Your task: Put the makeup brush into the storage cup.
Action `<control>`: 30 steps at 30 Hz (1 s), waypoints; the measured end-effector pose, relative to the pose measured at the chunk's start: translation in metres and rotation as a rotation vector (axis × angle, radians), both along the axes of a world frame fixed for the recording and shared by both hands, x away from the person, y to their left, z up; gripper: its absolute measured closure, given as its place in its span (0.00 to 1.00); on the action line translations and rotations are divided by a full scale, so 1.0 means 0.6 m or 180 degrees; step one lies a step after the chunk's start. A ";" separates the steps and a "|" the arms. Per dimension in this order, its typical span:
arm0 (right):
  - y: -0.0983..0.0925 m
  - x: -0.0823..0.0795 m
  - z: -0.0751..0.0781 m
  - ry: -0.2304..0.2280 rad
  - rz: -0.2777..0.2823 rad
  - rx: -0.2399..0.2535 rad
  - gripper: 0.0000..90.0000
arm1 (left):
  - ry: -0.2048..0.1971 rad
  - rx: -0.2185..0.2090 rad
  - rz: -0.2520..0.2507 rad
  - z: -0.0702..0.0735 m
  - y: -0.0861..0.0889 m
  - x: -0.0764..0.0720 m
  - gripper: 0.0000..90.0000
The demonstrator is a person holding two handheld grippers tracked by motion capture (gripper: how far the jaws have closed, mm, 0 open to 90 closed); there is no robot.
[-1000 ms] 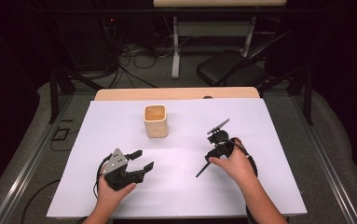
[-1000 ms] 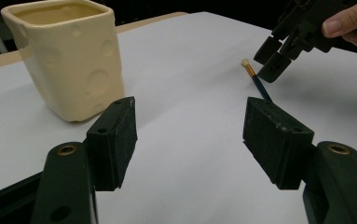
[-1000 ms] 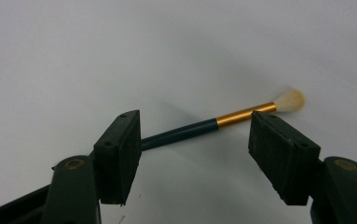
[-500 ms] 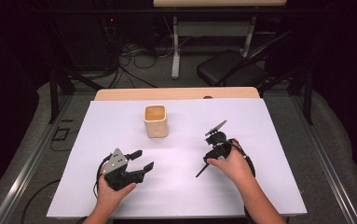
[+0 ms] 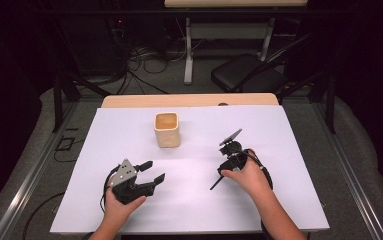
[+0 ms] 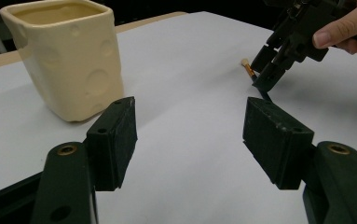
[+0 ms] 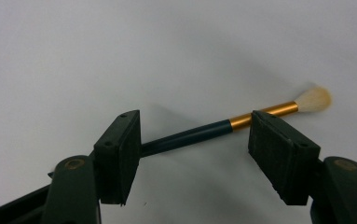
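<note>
Nothing moved: right hand-held gripper [image 7: 192, 156] straddles slender, gold-ferruled brush [image 7: 223, 128].

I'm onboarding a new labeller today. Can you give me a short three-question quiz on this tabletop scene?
1. True or false: the right gripper has clamped the brush.
2. The cream cup is: A upright, B tipped over, C stacked.
3. What lies between the left gripper fingers?

Key:
1. False; its fingers straddle the brush lying on the white sheet, apart.
2. A.
3. Nothing; bare sheet.
</note>
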State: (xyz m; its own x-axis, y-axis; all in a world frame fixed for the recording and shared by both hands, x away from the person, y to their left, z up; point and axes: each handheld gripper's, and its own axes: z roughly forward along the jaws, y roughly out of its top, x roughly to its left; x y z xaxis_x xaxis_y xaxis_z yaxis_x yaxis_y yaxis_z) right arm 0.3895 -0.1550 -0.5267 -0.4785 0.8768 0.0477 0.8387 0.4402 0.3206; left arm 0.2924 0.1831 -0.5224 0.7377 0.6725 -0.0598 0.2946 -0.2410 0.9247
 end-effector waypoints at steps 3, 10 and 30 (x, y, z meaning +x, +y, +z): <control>0.000 0.001 -0.002 -0.0007 -0.0007 0.0014 0.38 | 0.0000 0.0002 0.0001 0.000 0.000 0.000 0.39; 0.002 0.003 -0.002 0.0054 -0.0032 -0.0069 0.39 | 0.0003 -0.0004 0.0003 0.000 0.000 0.000 0.39; 0.002 0.009 -0.002 0.0298 -0.0135 -0.0084 0.46 | -0.0004 -0.0008 0.0000 0.000 0.001 0.001 0.39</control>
State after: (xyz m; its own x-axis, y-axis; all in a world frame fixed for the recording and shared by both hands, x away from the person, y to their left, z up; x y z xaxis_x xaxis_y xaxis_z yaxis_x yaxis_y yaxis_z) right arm 0.3947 -0.1537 -0.5281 -0.4354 0.8977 0.0671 0.8825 0.4109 0.2289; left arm 0.2929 0.1836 -0.5224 0.7379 0.6722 -0.0605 0.2934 -0.2387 0.9257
